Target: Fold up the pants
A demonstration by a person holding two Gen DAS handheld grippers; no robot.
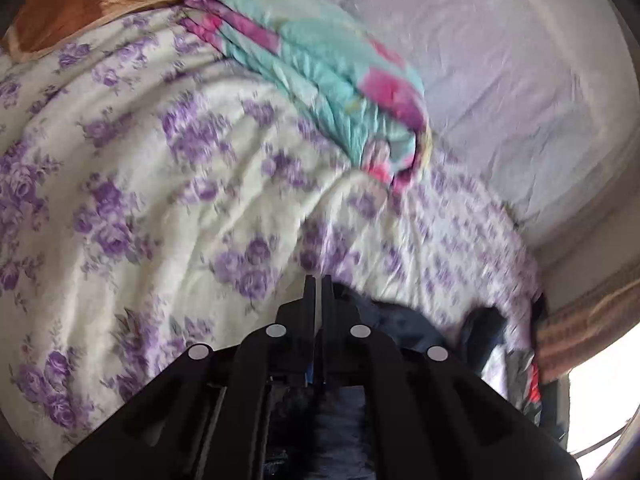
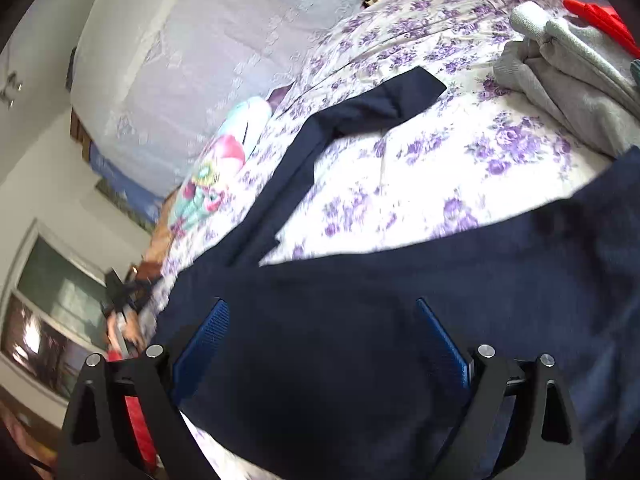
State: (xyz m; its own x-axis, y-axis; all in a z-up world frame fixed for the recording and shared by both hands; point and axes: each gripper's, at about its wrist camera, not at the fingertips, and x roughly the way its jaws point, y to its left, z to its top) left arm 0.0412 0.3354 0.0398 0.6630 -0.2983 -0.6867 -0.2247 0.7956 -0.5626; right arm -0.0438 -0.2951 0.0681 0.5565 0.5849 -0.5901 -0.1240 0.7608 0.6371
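Note:
Dark navy pants (image 2: pixel 360 320) lie spread on a bed with a white and purple floral cover (image 2: pixel 420 184). One leg (image 2: pixel 384 108) stretches away toward the far side; the other runs off to the right. My right gripper (image 2: pixel 318 312) is open, its blue-padded fingers (image 2: pixel 204 340) straddling the waist part from just above. My left gripper (image 1: pixel 318 280) is shut at the bed's edge, with dark navy cloth (image 1: pixel 404 324) bunched right beside and under its fingers; the fingers seem to pinch it.
A folded teal and pink quilt (image 1: pixel 320 64) lies by the pale wall (image 1: pixel 500 60). Grey folded clothes (image 2: pixel 576 76) and a red object (image 2: pixel 600 16) sit at the bed's far right. A window (image 2: pixel 52 304) is at the left.

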